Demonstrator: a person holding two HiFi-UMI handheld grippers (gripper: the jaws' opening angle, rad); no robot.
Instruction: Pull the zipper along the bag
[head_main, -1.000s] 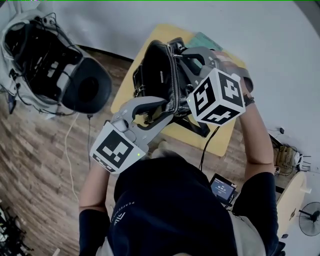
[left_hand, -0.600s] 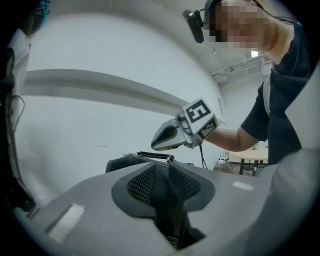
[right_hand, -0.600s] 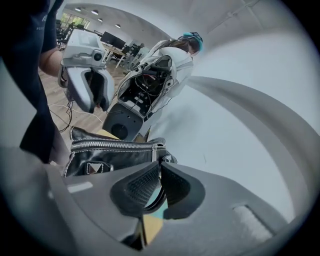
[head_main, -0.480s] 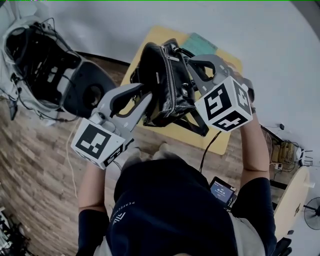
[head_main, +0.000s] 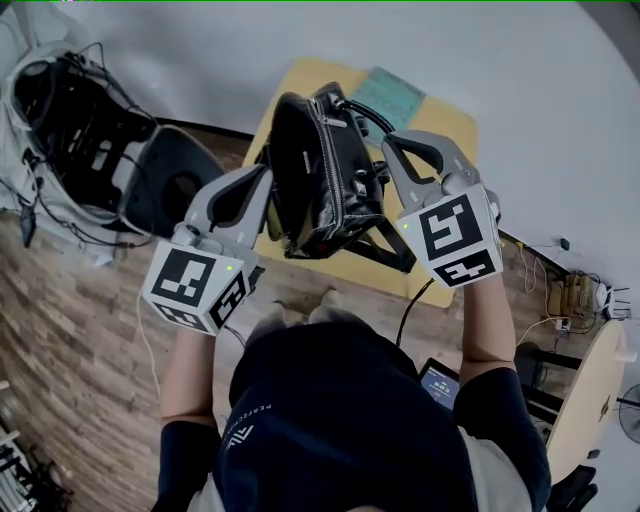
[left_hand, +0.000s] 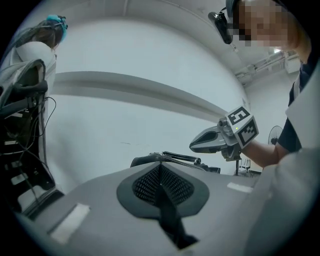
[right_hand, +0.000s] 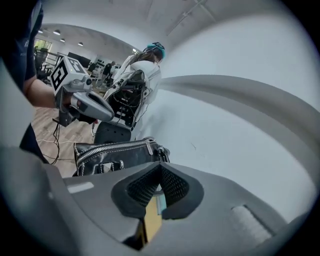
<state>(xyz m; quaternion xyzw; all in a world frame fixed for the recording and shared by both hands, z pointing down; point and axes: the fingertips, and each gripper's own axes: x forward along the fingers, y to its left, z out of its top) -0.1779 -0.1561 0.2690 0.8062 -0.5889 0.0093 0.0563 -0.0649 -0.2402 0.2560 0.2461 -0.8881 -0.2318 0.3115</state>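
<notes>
Nearest the camera, the person's dark shirt (head_main: 340, 420); above it, the two hand-held grippers, each raised beside the bag (head_main: 320, 185). Left gripper (left_hand: 160, 175): jaws have just closed, pads pressed together, nothing between them; the bag lies beyond its tips, apart from them. Right gripper (right_hand: 161, 172): jaws likewise have just closed and meet at the tips with nothing gripped, only the table and a teal sheet (head_main: 390, 95) showing through the slit lower down; the bag stands off to one side of it. The black bag rests on the yellow table (head_main: 300, 78), between the two grippers, zipper (right_hand: 112, 147) uppermost. Its teeth read as joined along the visible length, with the slider (right_hand: 149, 146) near one end. Beyond, a pale wall; off to the left, a black seat (head_main: 165, 185) on the wooden floor. Step, as judged: neither gripper is on the bag, so this is a pause between holds, either after a completed run or ahead of a fresh one. A further pull would call for both jaws to open, one to steady the bag's end and the other to pinch the small slider tab squarely
</notes>
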